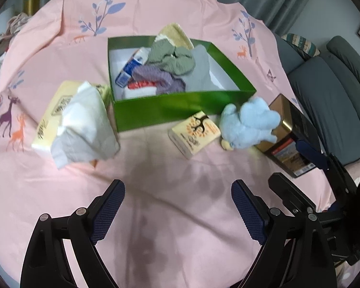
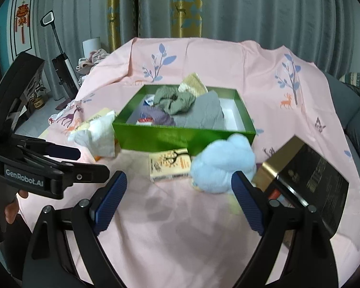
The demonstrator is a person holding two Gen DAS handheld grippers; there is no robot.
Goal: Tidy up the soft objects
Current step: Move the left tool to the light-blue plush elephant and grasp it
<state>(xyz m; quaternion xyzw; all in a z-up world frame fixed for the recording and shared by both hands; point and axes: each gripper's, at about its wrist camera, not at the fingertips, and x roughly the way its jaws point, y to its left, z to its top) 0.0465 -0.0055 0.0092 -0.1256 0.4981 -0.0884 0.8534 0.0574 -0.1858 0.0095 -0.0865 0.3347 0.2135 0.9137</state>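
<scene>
A green box (image 1: 170, 110) (image 2: 180, 136) sits on the pink cloth and holds green, purple and grey knitted cloths (image 1: 172, 60) (image 2: 175, 100) and a small carton. A light blue plush toy (image 1: 249, 124) (image 2: 223, 165) lies in front of the box's right corner. A small tissue pack (image 1: 194, 134) (image 2: 169, 168) lies left of the toy. A tissue box with a white tissue sticking out (image 1: 79, 122) (image 2: 96, 132) stands left of the green box. My left gripper (image 1: 177, 206) is open and empty over bare cloth. My right gripper (image 2: 178, 199) is open and empty, its right finger just in front of the plush toy.
A dark and gold box (image 1: 288, 139) (image 2: 307, 182) lies right of the plush toy. A yellow towel (image 1: 175, 33) (image 2: 194, 82) lies behind the green box. A grey sofa (image 1: 331, 100) stands at the right. Curtains (image 2: 228, 7) hang behind the table.
</scene>
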